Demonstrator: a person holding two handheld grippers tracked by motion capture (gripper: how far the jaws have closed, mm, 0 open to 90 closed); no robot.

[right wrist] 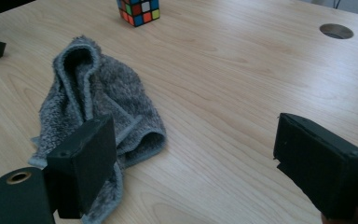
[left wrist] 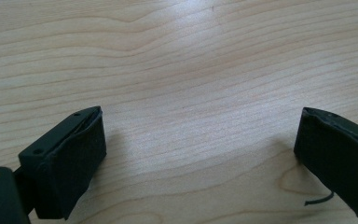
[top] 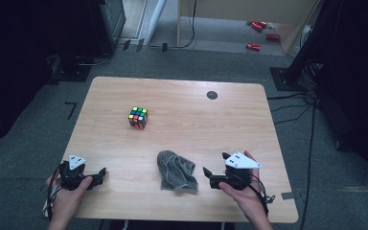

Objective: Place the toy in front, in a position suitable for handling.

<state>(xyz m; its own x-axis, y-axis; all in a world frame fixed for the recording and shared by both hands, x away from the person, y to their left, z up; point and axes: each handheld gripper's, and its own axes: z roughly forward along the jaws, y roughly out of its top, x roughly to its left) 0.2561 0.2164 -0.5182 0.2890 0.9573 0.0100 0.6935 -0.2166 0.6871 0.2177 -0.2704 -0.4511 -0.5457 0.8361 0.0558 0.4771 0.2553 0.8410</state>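
Note:
A crumpled grey cloth (top: 176, 171) lies on the wooden table (top: 182, 124) near its front edge; in the right gripper view the cloth (right wrist: 91, 102) spreads just beyond the left jaw. My right gripper (top: 214, 171) sits just right of the cloth, open, nothing between its jaws (right wrist: 193, 161). A scrambled colour cube (top: 138, 117) stands farther back left of centre, and the cube (right wrist: 138, 10) sits at the top edge of the right gripper view. My left gripper (top: 101, 175) rests at the front left, open over bare wood (left wrist: 200, 135).
A round dark cable hole (top: 212, 95) is set in the table near its back right. Cables run over the grey carpet on the right. Dark equipment stands at the back left, and small red objects (top: 254, 46) lie on the floor behind.

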